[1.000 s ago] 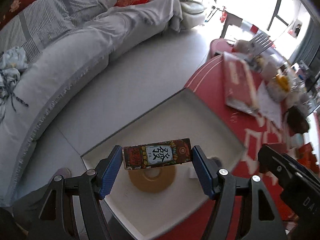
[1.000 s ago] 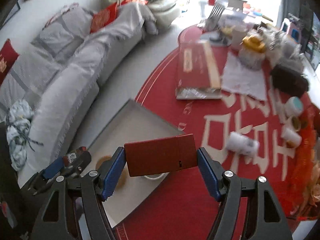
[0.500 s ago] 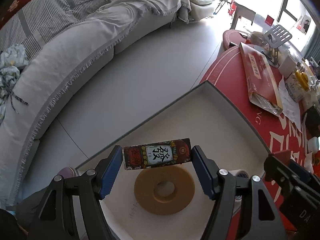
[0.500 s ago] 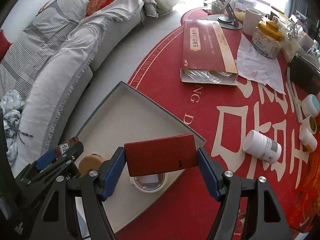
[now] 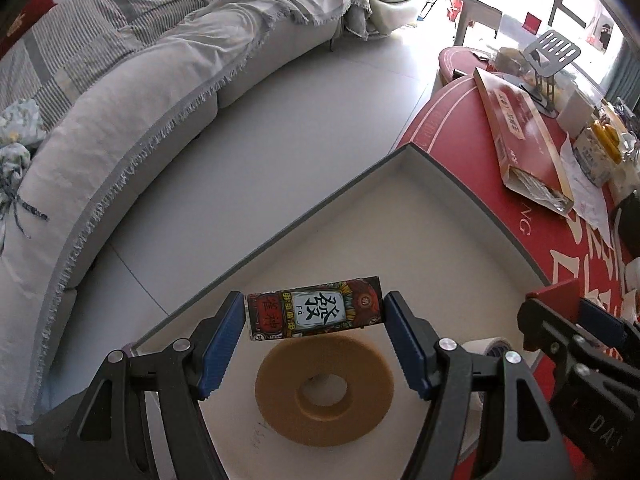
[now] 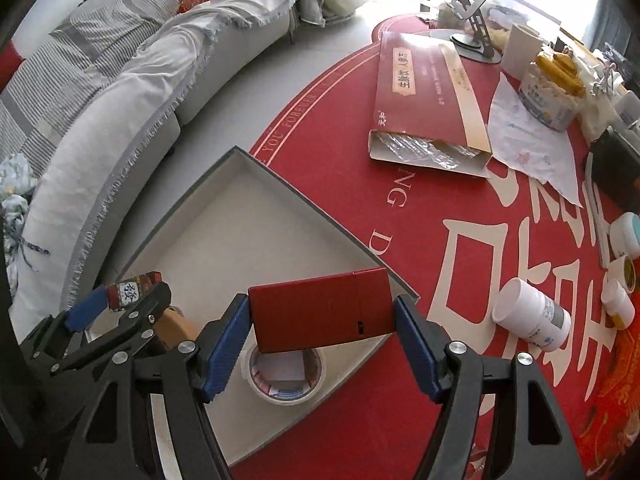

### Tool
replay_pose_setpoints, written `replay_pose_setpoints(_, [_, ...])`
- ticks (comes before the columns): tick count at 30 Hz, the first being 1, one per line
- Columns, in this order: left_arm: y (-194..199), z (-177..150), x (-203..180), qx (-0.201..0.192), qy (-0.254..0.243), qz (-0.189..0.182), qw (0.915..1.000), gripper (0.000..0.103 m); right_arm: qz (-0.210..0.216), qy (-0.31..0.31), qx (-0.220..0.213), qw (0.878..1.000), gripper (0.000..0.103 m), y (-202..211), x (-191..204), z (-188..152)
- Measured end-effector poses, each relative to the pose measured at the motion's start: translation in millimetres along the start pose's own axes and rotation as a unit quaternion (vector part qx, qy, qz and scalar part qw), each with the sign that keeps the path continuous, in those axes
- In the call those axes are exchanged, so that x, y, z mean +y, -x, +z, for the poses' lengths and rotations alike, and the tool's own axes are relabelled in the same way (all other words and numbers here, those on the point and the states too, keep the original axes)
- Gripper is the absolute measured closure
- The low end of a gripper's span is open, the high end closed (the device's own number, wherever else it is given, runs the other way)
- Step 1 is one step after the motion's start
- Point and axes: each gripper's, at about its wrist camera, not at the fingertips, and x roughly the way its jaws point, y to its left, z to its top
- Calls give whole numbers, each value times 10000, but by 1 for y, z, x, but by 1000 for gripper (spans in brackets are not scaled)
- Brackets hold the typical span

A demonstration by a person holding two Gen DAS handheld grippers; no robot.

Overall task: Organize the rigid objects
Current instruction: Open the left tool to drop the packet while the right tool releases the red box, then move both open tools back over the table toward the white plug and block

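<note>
Evidently we should lower gently: our left gripper (image 5: 314,330), jaws just widening around the patterned box (image 5: 315,313), and right gripper (image 6: 322,330) clasping the red box (image 6: 322,310), hovered above the tray (image 5: 472,196).

- Two tools: the left tool (image 5: 314,320) and the right tool (image 6: 322,316).
- Two small boxes: one patterned box (image 5: 314,314), one plain red box (image 6: 320,312).
- One shallow grey tray (image 6: 224,216).
- Two rings in the tray: one tan foam ring (image 5: 324,388), one roll of tape (image 6: 286,376).
- One long red carton (image 6: 424,92), open at its end.
- One white bottle (image 6: 532,316) lying on its side.
- Three small jars (image 6: 625,232) at the right edge.
- One metal stand (image 6: 476,12).
- One bench (image 6: 440,208) with a red cover.
- One sofa (image 5: 120,120).
</note>
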Motion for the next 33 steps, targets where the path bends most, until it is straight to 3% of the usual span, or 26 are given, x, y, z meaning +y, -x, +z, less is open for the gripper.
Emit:
replay_pose_setpoints(3, [-4, 0, 1, 57, 71, -117, 9999, 16, 37, 0, 24, 10000, 30, -4, 0, 2])
replay_pose_setpoints(7, [-10, 1, 3, 168, 103, -163, 9997, 14, 170, -43, 75, 9998, 27, -6, -3, 2])
replay_pose_setpoints(8, [-9, 1, 4, 164, 121, -143, 9997, 13, 235, -52, 43, 9997, 23, -5, -5, 2])
replay_pose_setpoints(10, [-7, 1, 6, 119, 173, -144, 9997, 0, 284, -90, -66, 9995, 1, 0, -7, 1])
replay_pose_setpoints(16, [26, -12, 28, -405, 760, -355, 9957, 0, 93, -207, -304, 9993, 0, 19, -18, -5])
replay_pose_setpoints(21, [88, -39, 56, -1197, 1592, -1205, 9725, 0, -417, -544, -474, 9965, 0, 41, -32, -26])
replay_pose_setpoints(24, [132, -56, 51, -1639, 1677, -1820, 9549, 0, -644, -506, -353, 9960, 0, 48, -26, -46])
replay_pose_setpoints(29, [182, -72, 32, -2081, 1583, -2909, 9203, 0, -444, -408, -97, 9981, 1, 52, -3, -82])
replay_pose_setpoints(30, [187, -73, 27, -2094, 1468, -3001, 9190, 0, -381, -386, -42, 9985, 1, 54, 3, -90])
replay_pose_setpoints(33, [189, -75, 19, -1898, 1107, -2909, 9312, 0, -215, -254, 69, 9994, 1, 58, 18, -109])
